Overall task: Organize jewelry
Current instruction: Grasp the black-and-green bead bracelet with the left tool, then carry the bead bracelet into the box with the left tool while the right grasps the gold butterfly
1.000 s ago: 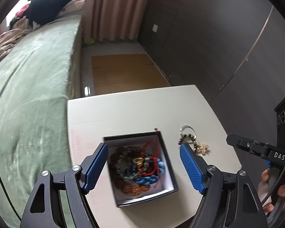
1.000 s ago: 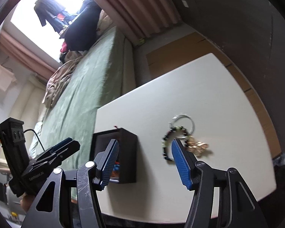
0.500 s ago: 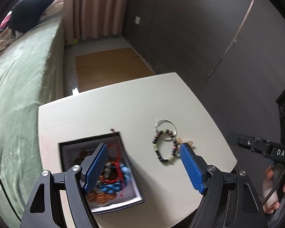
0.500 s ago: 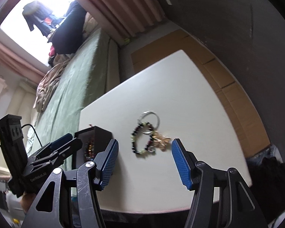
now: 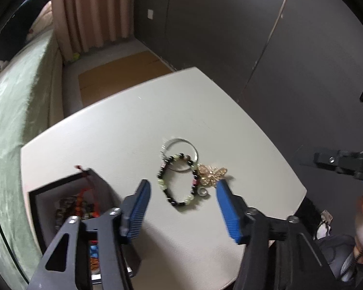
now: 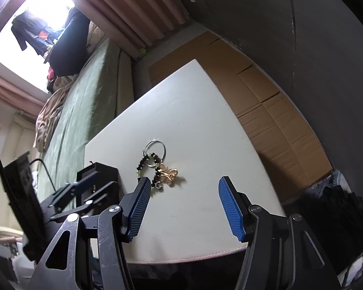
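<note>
A black and green bead bracelet (image 5: 177, 181) lies on the white table (image 5: 123, 130), over a silver ring hoop (image 5: 180, 142) and beside a gold butterfly piece (image 5: 211, 174). My left gripper (image 5: 182, 191) is open and empty just above and in front of the bracelet. A black jewelry box (image 5: 60, 193) with red and blue pieces inside stands at its left. In the right wrist view the bracelet (image 6: 145, 166), the gold piece (image 6: 169, 174) and the box (image 6: 101, 171) lie ahead left of my open, empty right gripper (image 6: 184, 188).
A green bed (image 5: 9, 120) runs along the table's left side. Flat cardboard (image 6: 266, 111) lies on the floor beyond and right of the table. Dark wall panels (image 5: 254, 36) stand behind. The left gripper body (image 6: 67, 198) sits left in the right wrist view.
My left gripper has swung right from over the box to over the bracelet pile. My right gripper has shifted right, so the pile now sits off its left finger.
</note>
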`<state>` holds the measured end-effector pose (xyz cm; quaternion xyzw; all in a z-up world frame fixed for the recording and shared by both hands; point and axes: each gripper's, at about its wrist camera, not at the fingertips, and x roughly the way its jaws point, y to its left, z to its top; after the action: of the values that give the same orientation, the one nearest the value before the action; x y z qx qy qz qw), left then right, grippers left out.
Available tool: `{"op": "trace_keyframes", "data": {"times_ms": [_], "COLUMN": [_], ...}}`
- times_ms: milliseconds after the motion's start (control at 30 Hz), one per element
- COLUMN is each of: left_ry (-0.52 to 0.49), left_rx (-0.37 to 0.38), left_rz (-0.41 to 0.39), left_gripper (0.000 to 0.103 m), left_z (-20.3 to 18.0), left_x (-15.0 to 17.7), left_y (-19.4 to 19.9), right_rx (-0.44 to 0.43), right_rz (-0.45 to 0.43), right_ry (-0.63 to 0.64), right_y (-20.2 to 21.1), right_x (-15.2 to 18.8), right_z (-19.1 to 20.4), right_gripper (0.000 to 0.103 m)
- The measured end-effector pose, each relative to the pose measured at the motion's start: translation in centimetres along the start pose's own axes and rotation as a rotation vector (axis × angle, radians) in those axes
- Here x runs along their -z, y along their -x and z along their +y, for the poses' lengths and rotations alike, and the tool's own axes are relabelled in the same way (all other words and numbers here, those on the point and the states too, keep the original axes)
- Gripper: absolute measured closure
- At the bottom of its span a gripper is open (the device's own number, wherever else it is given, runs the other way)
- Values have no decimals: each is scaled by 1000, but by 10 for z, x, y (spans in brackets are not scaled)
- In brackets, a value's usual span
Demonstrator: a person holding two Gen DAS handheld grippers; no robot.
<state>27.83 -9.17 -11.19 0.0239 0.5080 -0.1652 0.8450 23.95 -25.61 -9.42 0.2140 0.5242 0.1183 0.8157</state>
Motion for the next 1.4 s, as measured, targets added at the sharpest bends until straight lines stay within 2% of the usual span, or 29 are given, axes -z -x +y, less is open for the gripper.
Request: {"op": "trace_keyframes", "data": {"times_ms": [133,233,467,667,867,933,1000,1033,1133,1400], "left_ry": [-26,-44,-41,-12,-3,-3,-2,3,41,77], "left_rx": [-7,-19,-63,-36,-53,-57,-57,-49,-12,53], "left_rz": [22,42,89,122,128,115,109,109,108,25], "left_gripper": [54,60,70,71,72,74,84,95,95,95], "left_z": [-12,-18,-16,-10,-8,-8,-7,-6,2,16], "left_x": [-2,-3,-2,-1,-4,-5,-6,-6,-4,-5], "left_y": [-13,-23,-46,-57,-68,-69,-69,-70,-65,-23], "right_rx": [-1,5,8,9,11,13,13,14,15,7], "right_rz": [3,11,14,29,35,37,38,39,42,81], "right_ry": [-14,-28,-49,-41,-36,-35,-36,-36,-36,5], "right_y": [0,-2,-1,-5,-7,-8,-8,-8,-11,-31], "right_x": [-1,-3,-4,-3,-3,-3,-3,-3,-3,-2], "right_z": [-7,-14,-24,-22,-19,-19,-20,-20,-19,0], "right_gripper": [44,44,44,44,44,44,44,44,44,44]}}
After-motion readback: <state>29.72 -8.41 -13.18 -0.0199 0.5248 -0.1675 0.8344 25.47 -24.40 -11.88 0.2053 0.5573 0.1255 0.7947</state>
